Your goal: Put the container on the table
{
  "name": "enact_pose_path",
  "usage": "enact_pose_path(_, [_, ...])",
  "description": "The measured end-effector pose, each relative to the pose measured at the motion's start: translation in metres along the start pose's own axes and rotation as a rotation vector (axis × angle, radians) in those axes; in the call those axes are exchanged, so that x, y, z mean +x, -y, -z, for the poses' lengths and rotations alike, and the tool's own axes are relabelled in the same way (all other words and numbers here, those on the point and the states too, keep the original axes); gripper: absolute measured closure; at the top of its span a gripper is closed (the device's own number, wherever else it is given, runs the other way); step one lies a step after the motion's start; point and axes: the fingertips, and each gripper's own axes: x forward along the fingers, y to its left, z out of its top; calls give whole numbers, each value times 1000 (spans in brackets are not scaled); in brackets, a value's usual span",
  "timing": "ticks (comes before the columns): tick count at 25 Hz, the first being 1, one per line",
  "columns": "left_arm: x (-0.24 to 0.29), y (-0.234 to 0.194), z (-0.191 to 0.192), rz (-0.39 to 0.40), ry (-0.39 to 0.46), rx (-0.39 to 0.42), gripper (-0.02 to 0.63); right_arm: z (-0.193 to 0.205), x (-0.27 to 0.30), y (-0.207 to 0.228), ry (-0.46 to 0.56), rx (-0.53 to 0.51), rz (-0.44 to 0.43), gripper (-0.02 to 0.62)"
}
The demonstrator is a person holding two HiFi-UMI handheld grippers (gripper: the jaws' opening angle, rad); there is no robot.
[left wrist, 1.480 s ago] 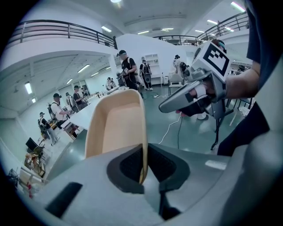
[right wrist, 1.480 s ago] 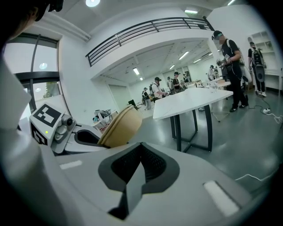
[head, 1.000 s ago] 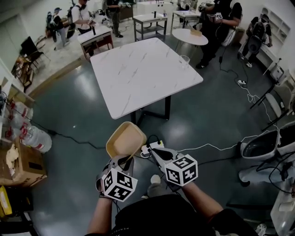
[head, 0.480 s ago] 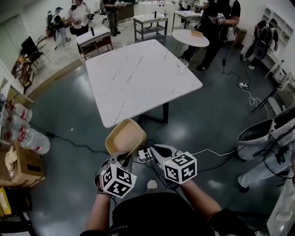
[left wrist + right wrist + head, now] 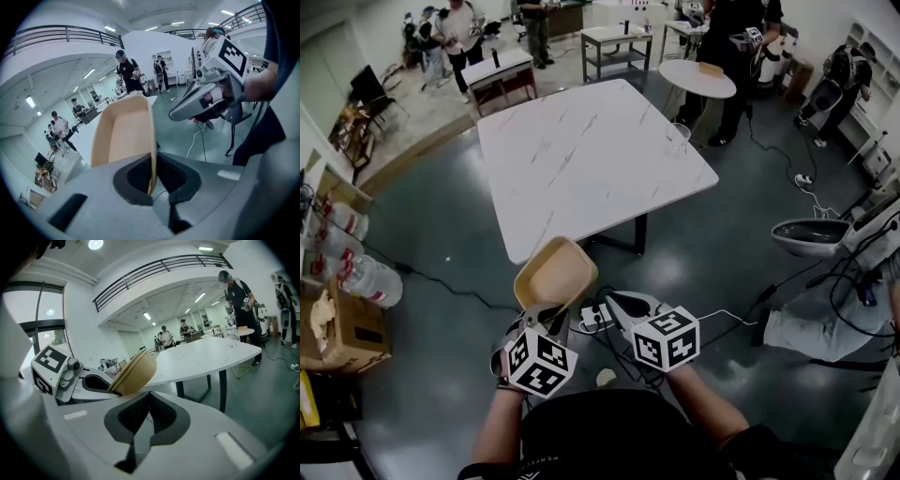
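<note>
A tan, empty, square-ish container [image 5: 555, 273] hangs in the air just short of the near corner of the white marble table [image 5: 591, 150]. My left gripper [image 5: 548, 317] is shut on its near rim; in the left gripper view the thin wall of the container [image 5: 123, 133] stands pinched between the two jaws. My right gripper [image 5: 614, 306] is beside it on the right, shut with nothing held. From the right gripper view the container [image 5: 135, 372] shows at left, tilted, in front of the table [image 5: 206, 355].
A clear glass [image 5: 676, 130] stands near the table's right edge. A power strip [image 5: 592, 314] and cables lie on the floor under the grippers. People stand beyond the table near a round table [image 5: 697, 77]. Boxes and bottles [image 5: 356, 281] sit at left.
The view has shifted slightly; the table's corner now sits a little closer to the container. Both grippers hold nearly the same pose, and people in the background have moved.
</note>
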Motion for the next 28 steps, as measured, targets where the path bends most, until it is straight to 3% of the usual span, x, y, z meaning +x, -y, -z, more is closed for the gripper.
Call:
enact_pose_path(15, [36, -51, -7, 44, -8, 7, 591, -26, 41, 30, -7, 29, 44, 598])
enact_pose_path(28, [73, -139, -16, 127, -11, 51, 591, -77, 120, 50, -15, 73, 96, 598])
